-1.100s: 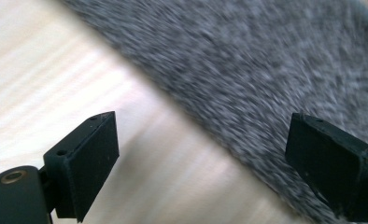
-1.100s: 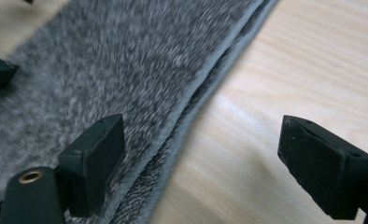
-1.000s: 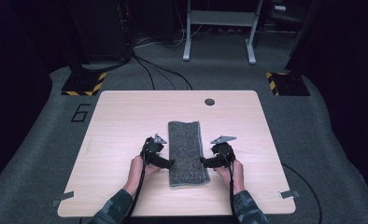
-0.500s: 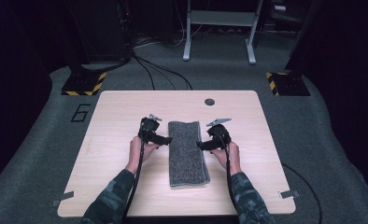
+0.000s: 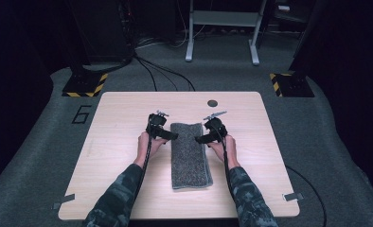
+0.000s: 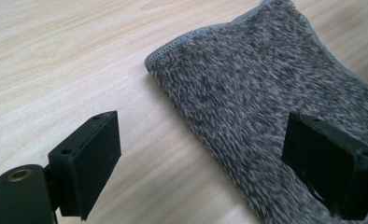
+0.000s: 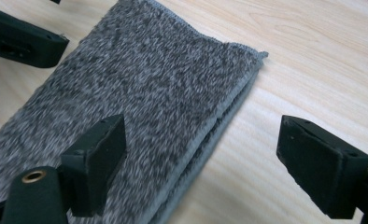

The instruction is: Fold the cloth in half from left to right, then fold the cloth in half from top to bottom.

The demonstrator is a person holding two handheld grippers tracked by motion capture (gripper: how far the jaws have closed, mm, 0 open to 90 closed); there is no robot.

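Note:
A folded grey towel (image 5: 190,153) lies lengthwise in the middle of the wooden table (image 5: 118,118). My left gripper (image 5: 171,135) is at the towel's far left corner, open. Its jaws straddle the towel's (image 6: 257,79) left edge: one over bare wood, the other over the pile. My right gripper (image 5: 200,140) is at the far right corner, also open. It straddles the layered right edge of the towel (image 7: 140,79). Nothing is gripped. The left gripper's jaw (image 7: 23,42) shows across the towel in the right gripper view.
A small dark round disc (image 5: 212,102) sits on the table beyond the towel. Black and yellow floor blocks (image 5: 85,85) and cables (image 5: 161,71) lie on the carpet behind the table. Bare wood lies on both sides of the towel.
Both grippers have moved away from the person, from the towel's near end up along its sides to its far corners. The towel has stayed in place.

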